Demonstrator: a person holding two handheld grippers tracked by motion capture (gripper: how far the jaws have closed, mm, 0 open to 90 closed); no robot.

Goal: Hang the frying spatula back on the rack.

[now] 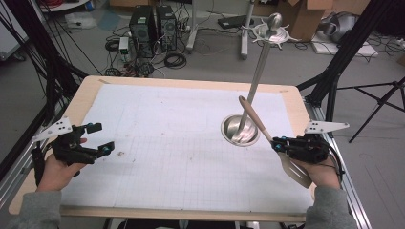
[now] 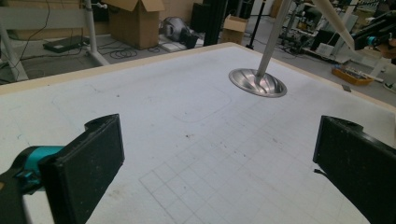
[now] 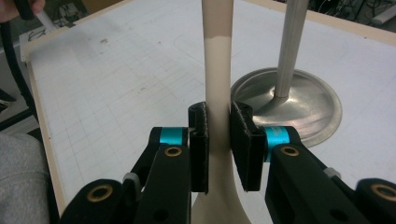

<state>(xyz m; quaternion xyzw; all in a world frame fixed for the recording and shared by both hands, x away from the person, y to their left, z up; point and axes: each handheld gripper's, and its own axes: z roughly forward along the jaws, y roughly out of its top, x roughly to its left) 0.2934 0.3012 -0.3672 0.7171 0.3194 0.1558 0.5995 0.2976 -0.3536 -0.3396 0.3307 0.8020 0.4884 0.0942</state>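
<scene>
**Ann:** Beige spatula (image 1: 267, 138), that's the one to watch. It sits clamped in the right gripper (image 1: 282, 143) near the desk's right edge, handle slanting up and away toward the far side, flat blade hanging back below the person's hand.

**Bo:** And the grip itself?

**Ann:** Narrow. In the right gripper view the two pads (image 3: 243, 140) press on the spatula (image 3: 218, 93) from both sides, just above where the neck flares into the blade. Solidly held.

**Bo:** What's beside it?

**Ann:** A metal stand (image 1: 240, 130), round dished base on the desk's gridded white mat (image 1: 167, 143), right of centre, with a slim pole rising to a hooked crown. The spatula handle crosses in front of that pole in the high view; whether they touch, I cannot tell. In the right gripper view the stand (image 3: 299, 98) is just beyond the pads, to their right.

**Bo:** The other side?

**Ann:** Left gripper (image 1: 95, 138) is near the desk's left edge, jaws spread wide with nothing between them, just bare mat in the left gripper view.

**Bo:** Count?

**Ann:** One spatula, one stand, two grippers.
</scene>
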